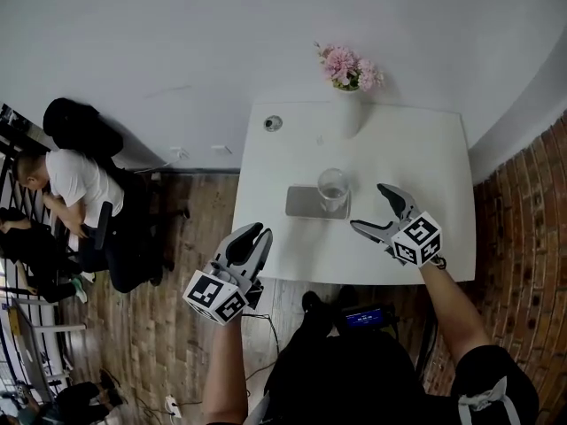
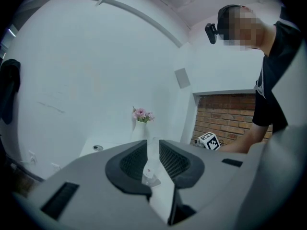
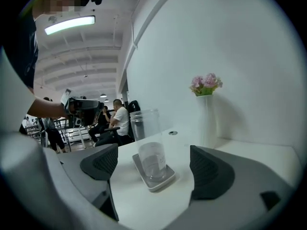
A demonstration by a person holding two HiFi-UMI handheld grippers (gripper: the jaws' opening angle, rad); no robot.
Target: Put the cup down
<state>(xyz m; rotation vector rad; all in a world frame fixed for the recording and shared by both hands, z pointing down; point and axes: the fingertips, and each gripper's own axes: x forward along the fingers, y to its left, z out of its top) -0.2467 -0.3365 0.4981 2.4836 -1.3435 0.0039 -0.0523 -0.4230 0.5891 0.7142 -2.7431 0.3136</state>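
The white table (image 1: 425, 149) lies before you; your right gripper (image 1: 368, 206) hangs near its front edge, jaws spread wide, empty; your left gripper (image 1: 259, 231), by the front-left corner, is pinched nearly closed on nothing; mid-table, the grey coaster (image 1: 304, 202) bears the clear cup (image 1: 333, 189), upright.

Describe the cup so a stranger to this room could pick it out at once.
Find the white table by the wall. A grey tray lies near its middle, and the cup stands on it. It alone is clear; the vase behind is white, holding pink flowers.
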